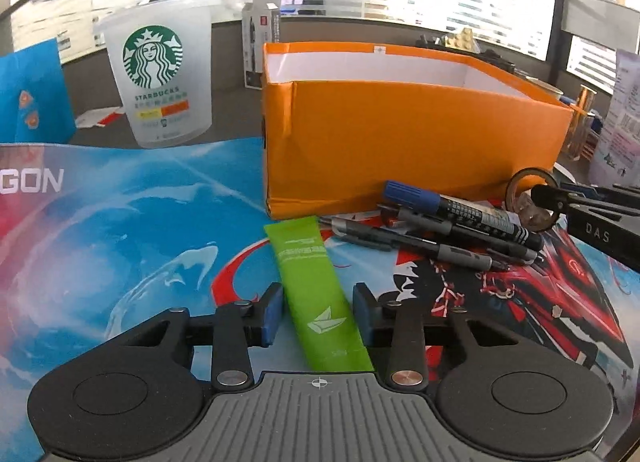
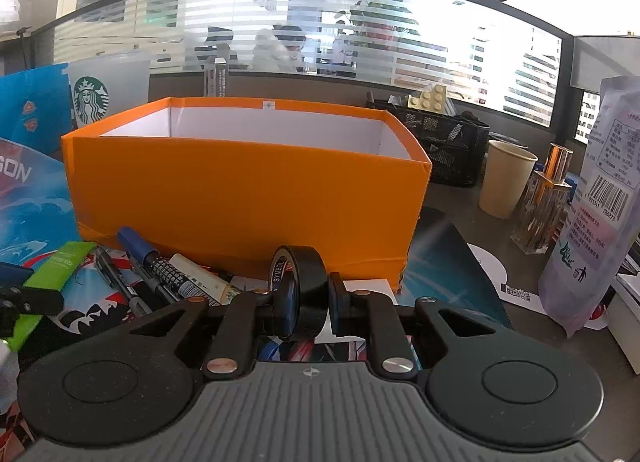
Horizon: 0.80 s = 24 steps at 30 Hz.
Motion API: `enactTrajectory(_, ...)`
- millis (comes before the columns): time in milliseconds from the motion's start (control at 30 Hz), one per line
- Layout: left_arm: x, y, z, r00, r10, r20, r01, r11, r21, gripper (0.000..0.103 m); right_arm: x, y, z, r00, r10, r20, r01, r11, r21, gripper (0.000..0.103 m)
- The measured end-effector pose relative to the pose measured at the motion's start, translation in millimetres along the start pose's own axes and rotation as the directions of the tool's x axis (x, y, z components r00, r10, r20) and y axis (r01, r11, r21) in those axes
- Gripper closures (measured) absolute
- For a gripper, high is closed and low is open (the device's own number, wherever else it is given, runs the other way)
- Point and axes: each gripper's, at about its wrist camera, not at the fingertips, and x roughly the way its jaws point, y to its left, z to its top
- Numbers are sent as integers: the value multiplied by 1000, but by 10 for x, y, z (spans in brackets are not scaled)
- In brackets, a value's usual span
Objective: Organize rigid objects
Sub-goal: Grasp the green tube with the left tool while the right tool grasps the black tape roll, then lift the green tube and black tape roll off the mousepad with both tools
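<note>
An open orange box [image 1: 400, 134] with a white inside stands on the printed desk mat [image 1: 120, 222]; it also shows in the right wrist view [image 2: 240, 190]. My left gripper [image 1: 318, 312] is open, its blue pads on either side of a flat green packet [image 1: 316, 286] that lies on the mat. My right gripper [image 2: 306, 298] is shut on a black tape roll [image 2: 306, 282] held upright just in front of the box. Several pens and markers [image 1: 452, 222] lie in a pile by the box's front wall. The right gripper and tape roll [image 1: 532, 198] show at the right edge of the left wrist view.
A clear Starbucks cup [image 1: 158, 74] and a blue paper bag [image 1: 32, 94] stand left of the box. A paper cup [image 2: 506, 178], a glass bottle [image 2: 546, 202], a plastic packet [image 2: 600, 198] and a black mesh organizer [image 2: 444, 146] stand to its right.
</note>
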Motion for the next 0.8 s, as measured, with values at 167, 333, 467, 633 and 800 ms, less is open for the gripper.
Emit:
enactTrajectory(167, -10, 43, -19, 1000, -14, 12, 14, 1000, 8, 73, -13, 66, -8, 1000, -15, 4, 15, 999, -30, 88)
enactTrajectory(333, -93, 62, -23, 999, -41, 19, 40, 999, 14, 76, -43, 73, 13, 1000, -22, 6, 22, 999, -35, 88)
enactTrajectory(467, -215, 85, 8, 998, -33, 56, 32, 999, 17, 95, -81, 61, 40, 999, -28, 23, 29, 999, -36, 88)
enactTrajectory(633, -222, 156, 8, 998, -22, 56, 22, 1000, -8, 95, -107, 82, 46, 999, -26, 32, 27, 999, -41, 88)
enactTrajectory(800, -212, 182, -11, 999, -11, 50, 12, 1000, -20, 89, -130, 107, 48, 999, -29, 40, 31, 998, -48, 88)
